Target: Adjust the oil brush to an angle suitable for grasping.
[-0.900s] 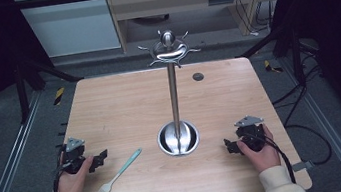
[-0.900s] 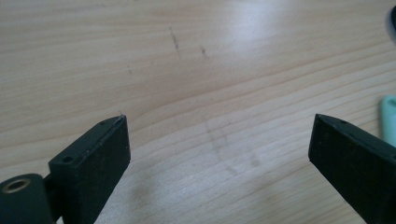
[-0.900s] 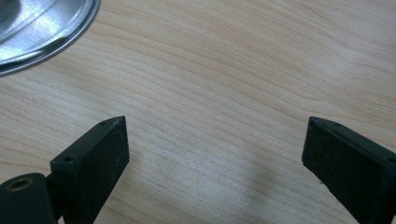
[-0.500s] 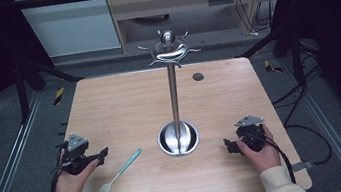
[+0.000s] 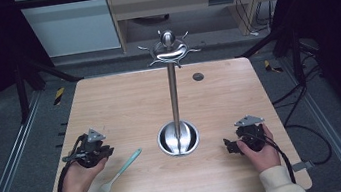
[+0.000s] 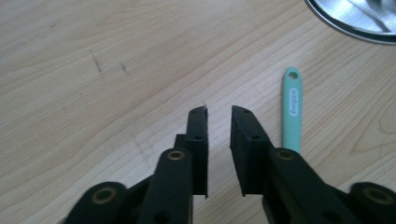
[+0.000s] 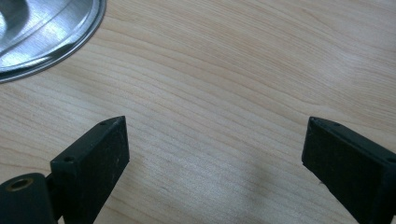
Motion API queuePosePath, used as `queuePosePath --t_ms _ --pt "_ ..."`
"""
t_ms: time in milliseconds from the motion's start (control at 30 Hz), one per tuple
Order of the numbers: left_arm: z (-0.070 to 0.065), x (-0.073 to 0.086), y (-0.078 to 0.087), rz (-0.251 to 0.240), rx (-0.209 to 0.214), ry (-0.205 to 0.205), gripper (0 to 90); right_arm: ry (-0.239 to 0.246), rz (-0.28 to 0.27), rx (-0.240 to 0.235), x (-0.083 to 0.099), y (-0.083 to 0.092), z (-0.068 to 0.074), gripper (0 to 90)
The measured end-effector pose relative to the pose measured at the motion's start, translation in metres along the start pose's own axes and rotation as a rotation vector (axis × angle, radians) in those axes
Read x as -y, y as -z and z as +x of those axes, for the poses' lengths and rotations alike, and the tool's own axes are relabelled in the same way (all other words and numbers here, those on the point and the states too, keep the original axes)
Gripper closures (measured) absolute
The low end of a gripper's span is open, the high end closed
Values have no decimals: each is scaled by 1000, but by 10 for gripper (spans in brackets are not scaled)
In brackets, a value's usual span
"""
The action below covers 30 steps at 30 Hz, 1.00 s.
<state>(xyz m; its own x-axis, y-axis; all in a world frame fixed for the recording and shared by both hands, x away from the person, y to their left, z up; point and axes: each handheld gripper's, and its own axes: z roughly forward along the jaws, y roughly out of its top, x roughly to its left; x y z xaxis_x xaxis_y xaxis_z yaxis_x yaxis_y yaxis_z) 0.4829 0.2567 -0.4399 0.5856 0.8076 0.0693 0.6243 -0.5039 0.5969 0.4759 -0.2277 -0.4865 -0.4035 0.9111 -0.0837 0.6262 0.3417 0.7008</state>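
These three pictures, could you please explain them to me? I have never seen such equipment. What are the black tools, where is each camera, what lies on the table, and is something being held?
No robot is here: a person sits at a wooden table and holds a hand tool in each hand. The high view looks down from above the person. There you see the left gripper and the right gripper.

The other two pictures come from small cameras riding on those tools, looking along their black jaws. In the left gripper view the jaws stand a little apart, with only a narrow gap; in the right gripper view they stand wide open. Neither holds anything.

On the table stands a metal stand with hooks on top and a round base. A mint green spatula lies flat between the left gripper and that base.
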Motion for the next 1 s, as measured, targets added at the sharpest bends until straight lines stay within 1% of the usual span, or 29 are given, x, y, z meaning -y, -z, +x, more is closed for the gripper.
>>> queuePosePath --t_ms 33,100,133,200,233,367,467,500,567,600,633,800,1000 --pt "-1 -1 -4 18 8 -7 858 0 0 2 0 0 0 81" --pt "-3 -2 -8 34 20 -7 900 -1 0 -1 0 0 0 81" --pt "-3 -2 -8 34 20 -7 900 -1 0 -1 0 0 0 81" --pt "-6 -2 -13 48 25 -15 900 5 -2 1 0 -1 0 81" --pt "-9 -2 -18 63 29 -27 900 6 -2 1 0 -1 0 81" --pt "-14 -3 -23 74 41 -40 900 5 -2 0 0 -1 0 81" --pt "-18 -4 -27 83 48 -58 900 4 -2 -2 0 -1 0 81" --pt "-20 -4 -31 82 52 -62 900 5 -1 -3 0 -1 0 81" --pt "-21 -4 -32 83 53 -63 900 2 -1 -4 0 -1 0 81" --pt "-23 -4 -32 92 55 -60 900 5 -1 -3 0 -1 0 81" --pt "-25 -4 -35 100 62 -71 900 4 -1 -2 0 -1 0 81" --pt "-29 -4 -38 109 70 -82 900 5 0 -2 0 -1 0 82" --pt "-31 -4 -40 118 79 -85 900 4 -1 -2 0 -1 0 82"
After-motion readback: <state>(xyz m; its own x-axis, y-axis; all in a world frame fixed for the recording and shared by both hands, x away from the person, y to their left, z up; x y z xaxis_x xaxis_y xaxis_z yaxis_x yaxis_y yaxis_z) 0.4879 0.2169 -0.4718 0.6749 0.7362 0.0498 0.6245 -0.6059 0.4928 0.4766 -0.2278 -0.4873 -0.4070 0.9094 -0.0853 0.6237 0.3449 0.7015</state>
